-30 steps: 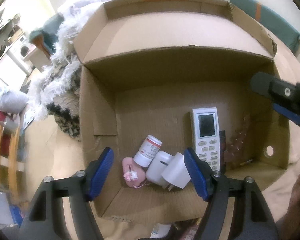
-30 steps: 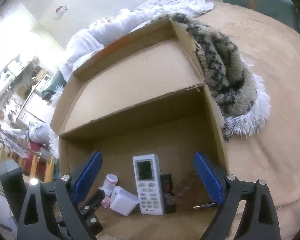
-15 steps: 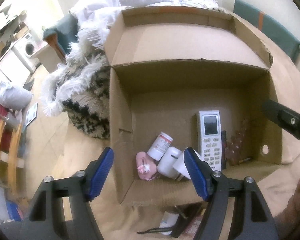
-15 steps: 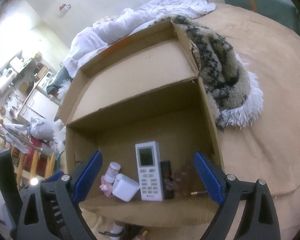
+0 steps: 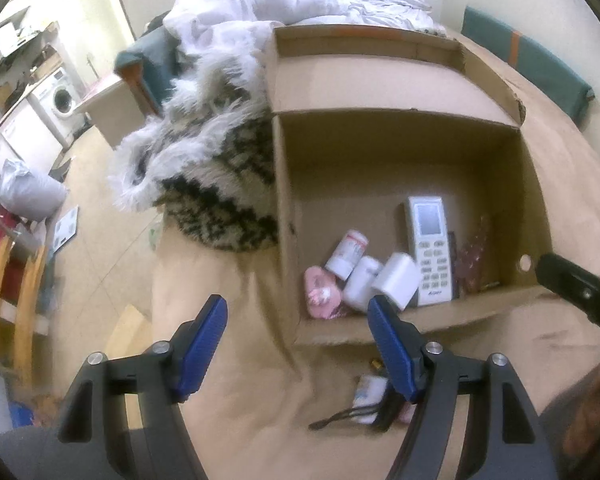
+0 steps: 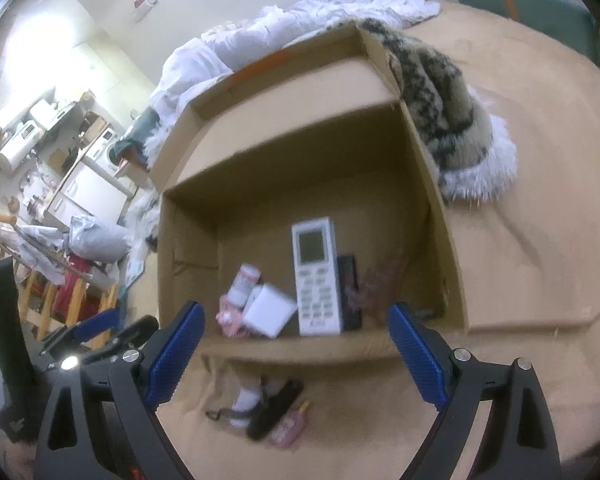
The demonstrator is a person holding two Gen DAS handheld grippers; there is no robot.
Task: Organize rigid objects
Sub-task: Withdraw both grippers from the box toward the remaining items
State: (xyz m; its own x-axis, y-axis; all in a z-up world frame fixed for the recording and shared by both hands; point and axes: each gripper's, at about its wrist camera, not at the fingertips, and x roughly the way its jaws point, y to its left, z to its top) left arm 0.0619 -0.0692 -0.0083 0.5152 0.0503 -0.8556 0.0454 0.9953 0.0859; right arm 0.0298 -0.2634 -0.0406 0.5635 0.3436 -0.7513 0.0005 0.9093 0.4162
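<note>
"Where had they got to?"

"Between items: both the left gripper (image 5: 296,344) and right gripper (image 6: 296,354) hung wide, empty, before the brown cardboard box (image 6: 444,240) holding the white remote (image 6: 315,276)."

"Next?"

"Probably the small loose black and white bits (image 6: 260,404) on the tan bedcover (image 6: 540,248)."

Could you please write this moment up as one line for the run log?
left hand-held gripper: open, empty | right hand-held gripper: open, empty | cardboard box: holds remote, bottle | loose items: outside box, on bedspread
</note>
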